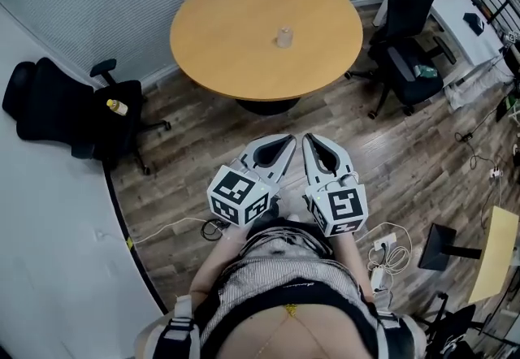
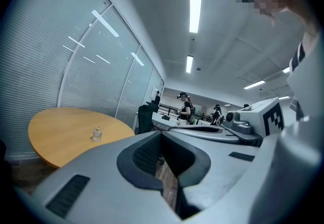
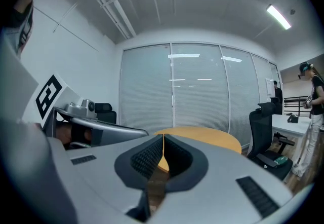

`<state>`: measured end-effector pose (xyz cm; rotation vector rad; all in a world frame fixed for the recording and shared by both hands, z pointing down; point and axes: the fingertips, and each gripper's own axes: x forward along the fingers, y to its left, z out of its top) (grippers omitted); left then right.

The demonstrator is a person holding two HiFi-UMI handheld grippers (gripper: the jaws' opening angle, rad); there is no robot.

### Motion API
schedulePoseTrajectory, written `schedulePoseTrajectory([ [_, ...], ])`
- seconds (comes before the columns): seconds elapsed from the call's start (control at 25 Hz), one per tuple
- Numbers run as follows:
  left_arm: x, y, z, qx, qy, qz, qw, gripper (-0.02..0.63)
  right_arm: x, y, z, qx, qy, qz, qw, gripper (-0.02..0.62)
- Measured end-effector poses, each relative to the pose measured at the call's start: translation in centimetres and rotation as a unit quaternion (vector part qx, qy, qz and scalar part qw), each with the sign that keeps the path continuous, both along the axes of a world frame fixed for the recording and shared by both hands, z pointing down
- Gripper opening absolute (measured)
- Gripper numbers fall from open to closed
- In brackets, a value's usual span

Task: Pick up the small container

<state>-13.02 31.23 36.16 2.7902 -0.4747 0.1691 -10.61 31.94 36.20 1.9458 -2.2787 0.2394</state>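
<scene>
Fingers (image 1: pixel 286 153) well short of perhaps-glass container (image 1: pixel 283 37)

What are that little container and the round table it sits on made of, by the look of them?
The small container looks like clear glass or plastic: it is pale and see-through, but too small here to tell which. The round table seems to be wood or a wood-look laminate, judging by its even honey colour and smooth, matte top with no strong glare.

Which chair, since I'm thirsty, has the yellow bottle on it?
The left chair, by the white wall, bottle on its seat; the right chair holds something teal.
</scene>
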Motion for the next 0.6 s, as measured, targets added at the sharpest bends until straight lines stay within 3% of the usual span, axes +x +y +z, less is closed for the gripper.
schedulePoseTrajectory([
  [0.6,-0.6,-8.3,0.2,-0.003,0.006,0.037,0.9993,0.005,-0.5,-8.7,0.2,0.001,0.010,0.034,0.999,0.020],
])
